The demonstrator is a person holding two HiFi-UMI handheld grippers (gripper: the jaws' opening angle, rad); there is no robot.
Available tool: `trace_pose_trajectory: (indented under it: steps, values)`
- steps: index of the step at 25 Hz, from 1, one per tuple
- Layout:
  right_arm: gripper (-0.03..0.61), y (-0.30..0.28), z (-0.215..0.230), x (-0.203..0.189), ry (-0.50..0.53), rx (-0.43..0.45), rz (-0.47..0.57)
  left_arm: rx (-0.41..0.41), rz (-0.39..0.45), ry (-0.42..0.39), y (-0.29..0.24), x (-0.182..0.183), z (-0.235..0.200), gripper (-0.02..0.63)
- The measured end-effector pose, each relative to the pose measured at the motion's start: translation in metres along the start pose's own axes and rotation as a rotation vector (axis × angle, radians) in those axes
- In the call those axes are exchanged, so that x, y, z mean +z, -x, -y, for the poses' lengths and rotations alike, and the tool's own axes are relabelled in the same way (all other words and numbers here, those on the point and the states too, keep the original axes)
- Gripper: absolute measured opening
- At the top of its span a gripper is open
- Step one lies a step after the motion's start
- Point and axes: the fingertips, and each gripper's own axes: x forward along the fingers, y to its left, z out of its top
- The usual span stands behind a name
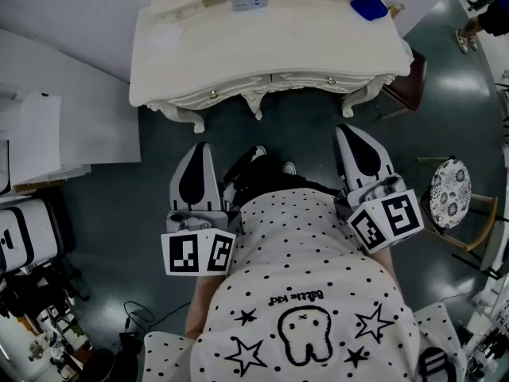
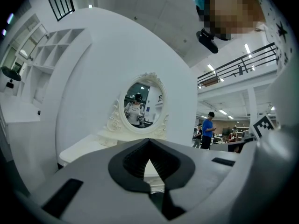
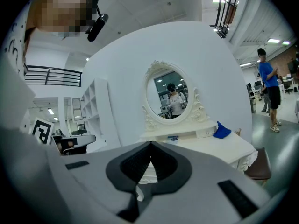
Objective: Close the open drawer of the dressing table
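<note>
The cream dressing table (image 1: pixel 238 62) stands ahead of me, its oval mirror (image 3: pixel 170 97) facing both gripper views. The two front drawers (image 1: pixel 302 82) with small knobs look flush with the table's front. A small white piece with a blue mark (image 1: pixel 250 0) sits at the back shelf's middle; I cannot tell whether it is a pulled-out drawer. My left gripper (image 1: pixel 199 148) and right gripper (image 1: pixel 346 130) hover close to my body, well short of the table and pointing at it. Both are shut with nothing between the jaws.
A blue cloth (image 1: pixel 368 5) lies on the table's back right corner. A brown seat (image 1: pixel 409 82) stands by the table's right end, a patterned round stool (image 1: pixel 451 193) to my right. White boards (image 1: pixel 48 126) lean at left. A person in blue (image 3: pixel 268 90) stands far off.
</note>
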Motion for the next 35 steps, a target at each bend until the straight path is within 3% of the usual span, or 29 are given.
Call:
trace_pose_trajectory:
  steps: [35]
  values:
    - [0.009,-0.0012,-0.0006,0.0004,0.009,0.007,-0.005,0.002,0.009,0.003,-0.0025,0.0024,-0.0012,0.012]
